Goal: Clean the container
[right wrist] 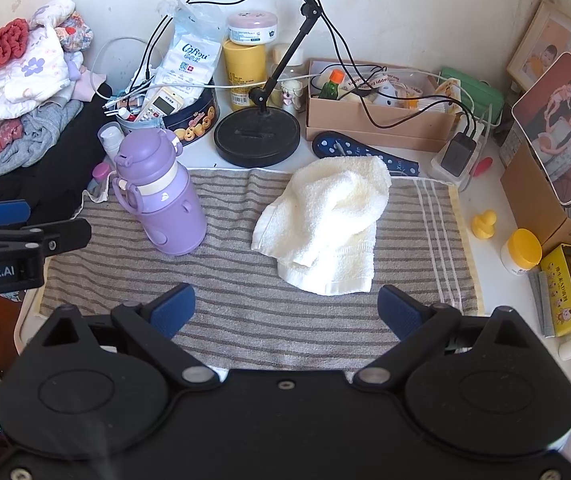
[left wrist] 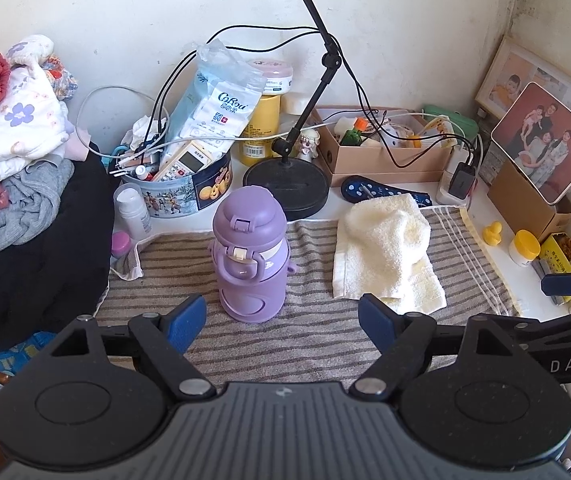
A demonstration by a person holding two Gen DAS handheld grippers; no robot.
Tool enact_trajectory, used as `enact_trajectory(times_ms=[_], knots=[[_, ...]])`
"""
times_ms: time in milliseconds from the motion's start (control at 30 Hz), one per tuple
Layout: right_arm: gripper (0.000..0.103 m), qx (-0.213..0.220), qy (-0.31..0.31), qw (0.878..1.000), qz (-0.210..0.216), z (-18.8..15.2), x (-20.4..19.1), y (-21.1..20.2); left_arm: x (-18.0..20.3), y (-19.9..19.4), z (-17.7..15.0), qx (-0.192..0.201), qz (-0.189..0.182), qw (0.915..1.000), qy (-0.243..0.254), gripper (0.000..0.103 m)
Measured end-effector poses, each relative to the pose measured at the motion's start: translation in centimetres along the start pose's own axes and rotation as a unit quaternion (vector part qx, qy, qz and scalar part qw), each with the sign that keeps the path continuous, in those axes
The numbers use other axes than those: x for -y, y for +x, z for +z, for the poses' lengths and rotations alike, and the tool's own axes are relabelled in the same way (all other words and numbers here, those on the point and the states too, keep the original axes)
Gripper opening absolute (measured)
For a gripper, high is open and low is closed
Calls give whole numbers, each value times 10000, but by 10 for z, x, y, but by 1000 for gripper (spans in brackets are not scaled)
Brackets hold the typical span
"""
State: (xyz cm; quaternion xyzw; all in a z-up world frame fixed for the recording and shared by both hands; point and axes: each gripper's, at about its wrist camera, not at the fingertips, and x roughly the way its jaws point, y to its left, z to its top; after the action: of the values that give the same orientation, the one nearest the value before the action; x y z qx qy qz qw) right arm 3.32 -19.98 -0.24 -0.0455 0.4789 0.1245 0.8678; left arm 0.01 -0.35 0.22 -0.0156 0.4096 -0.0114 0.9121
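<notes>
While both grippers hang wide open and empty, the purple bottle [left wrist: 250, 256] stands upright on the striped mat [left wrist: 305, 332], dead ahead of my left gripper [left wrist: 281, 320]; the towel [right wrist: 325, 224] lies before my right gripper [right wrist: 285, 312].

A: so much clutter at the back. Cookie tin [right wrist: 193, 120] crammed with a remote [right wrist: 163, 104] and a wipes pack [right wrist: 189, 62], with a yellow canister [right wrist: 245, 76] right of it.

B: yep, plus the black lamp base [right wrist: 257, 138], a cardboard box [right wrist: 377, 120] of odds and ends, a clothes pile [left wrist: 17, 128] left, and a rubber duck [right wrist: 484, 223] near the framed photos [right wrist: 557, 124].
</notes>
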Motion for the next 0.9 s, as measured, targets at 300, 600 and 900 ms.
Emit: enact_trajectory(times_ms=[300, 600, 900], knots=[[98, -7, 19, 10000, 9, 1, 2, 0, -3, 1, -1, 0, -18, 10000, -2, 83], [98, -25, 23, 10000, 16, 1, 2, 1, -4, 4, -1, -31, -23, 10000, -4, 83], [98, -48, 15, 10000, 29, 2, 1, 4, -2, 6, -3, -62, -1, 10000, -31, 83]])
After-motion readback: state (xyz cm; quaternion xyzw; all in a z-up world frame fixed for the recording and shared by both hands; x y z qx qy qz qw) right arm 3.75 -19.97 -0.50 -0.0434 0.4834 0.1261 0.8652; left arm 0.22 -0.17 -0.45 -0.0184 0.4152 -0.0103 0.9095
